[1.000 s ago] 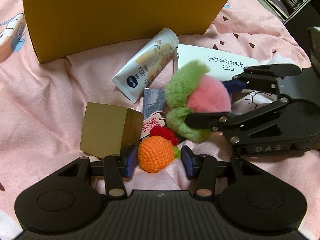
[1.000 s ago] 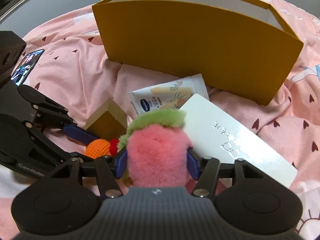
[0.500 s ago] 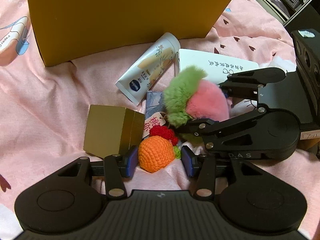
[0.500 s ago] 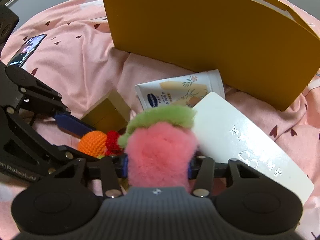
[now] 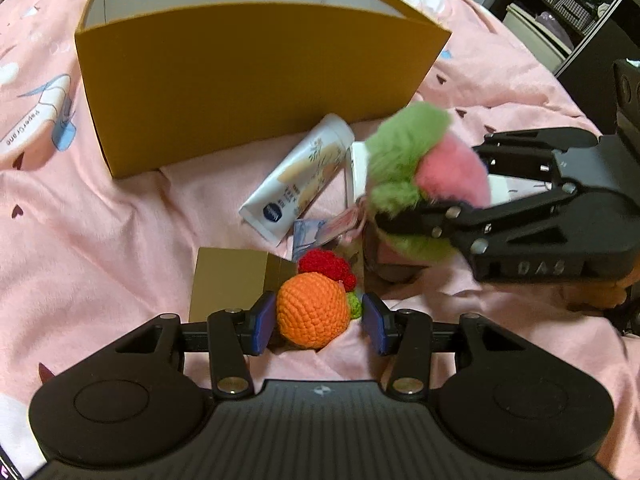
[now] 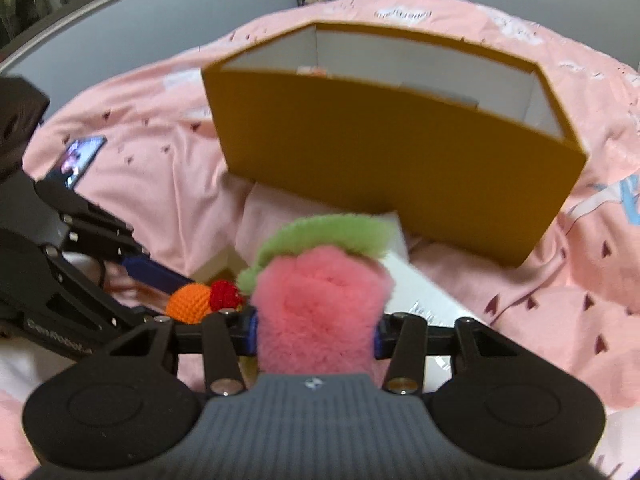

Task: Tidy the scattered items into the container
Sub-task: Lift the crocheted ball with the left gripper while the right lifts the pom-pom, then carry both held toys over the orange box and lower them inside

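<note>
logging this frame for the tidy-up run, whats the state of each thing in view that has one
left gripper: open, straddling the orange crocheted ball
right gripper: shut on the pink and green fluffy plush peach, lifted off the bed
mustard-yellow cardboard box: open-topped, upright
white lotion tube: lying flat
small gold box: resting on the bed, closed

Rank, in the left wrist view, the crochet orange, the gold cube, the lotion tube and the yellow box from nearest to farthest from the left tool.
1. Crochet orange: between the fingers of the left tool.
2. Gold cube: just ahead, on the left.
3. Lotion tube: farther ahead, lying on the bedsheet.
4. Yellow box: farthest, behind the tube.
</note>
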A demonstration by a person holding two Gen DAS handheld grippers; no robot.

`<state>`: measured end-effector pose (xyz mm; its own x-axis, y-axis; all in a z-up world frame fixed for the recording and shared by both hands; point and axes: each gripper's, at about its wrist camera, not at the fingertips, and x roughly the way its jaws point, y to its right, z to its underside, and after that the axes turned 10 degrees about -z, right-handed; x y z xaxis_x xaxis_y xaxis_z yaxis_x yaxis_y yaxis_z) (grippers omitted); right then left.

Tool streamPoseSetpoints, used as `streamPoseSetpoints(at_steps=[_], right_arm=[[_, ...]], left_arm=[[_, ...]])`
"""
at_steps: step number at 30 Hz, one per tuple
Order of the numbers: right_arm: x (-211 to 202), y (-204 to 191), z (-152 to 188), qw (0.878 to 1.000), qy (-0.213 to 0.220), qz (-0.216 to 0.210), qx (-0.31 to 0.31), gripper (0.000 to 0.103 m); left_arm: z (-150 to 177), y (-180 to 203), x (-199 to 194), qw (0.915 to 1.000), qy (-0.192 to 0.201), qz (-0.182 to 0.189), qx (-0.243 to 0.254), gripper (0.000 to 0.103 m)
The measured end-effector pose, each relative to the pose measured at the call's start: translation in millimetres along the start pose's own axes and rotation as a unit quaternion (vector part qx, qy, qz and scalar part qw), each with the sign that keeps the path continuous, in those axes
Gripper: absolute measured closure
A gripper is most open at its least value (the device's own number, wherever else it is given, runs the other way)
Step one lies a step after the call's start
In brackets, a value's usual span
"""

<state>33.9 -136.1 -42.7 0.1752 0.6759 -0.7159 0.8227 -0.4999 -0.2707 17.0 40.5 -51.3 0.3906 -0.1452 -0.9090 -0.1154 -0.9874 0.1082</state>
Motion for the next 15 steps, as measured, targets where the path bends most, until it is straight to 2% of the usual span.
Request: streamPoseSetpoints(at_steps=[4, 9, 15], right_arm=[[-14, 1, -9, 1.0, 0.019, 0.004, -0.003, 0.053], [-31, 2, -23, 0.999, 0.041, -0.012, 0.001, 0.053], [-52, -4, -47, 0.997, 0.069, -0.01, -0.029, 0.053]], left_arm=[[-7, -10, -21, 0.9985, 0.037, 0.03, -0.028, 0.049], [-19, -11, -52, 0.9949, 0.095, 0.013, -0.03, 0.049], [-43, -8, -77, 0.989, 0.145, 0.002, -0.029, 0.049]])
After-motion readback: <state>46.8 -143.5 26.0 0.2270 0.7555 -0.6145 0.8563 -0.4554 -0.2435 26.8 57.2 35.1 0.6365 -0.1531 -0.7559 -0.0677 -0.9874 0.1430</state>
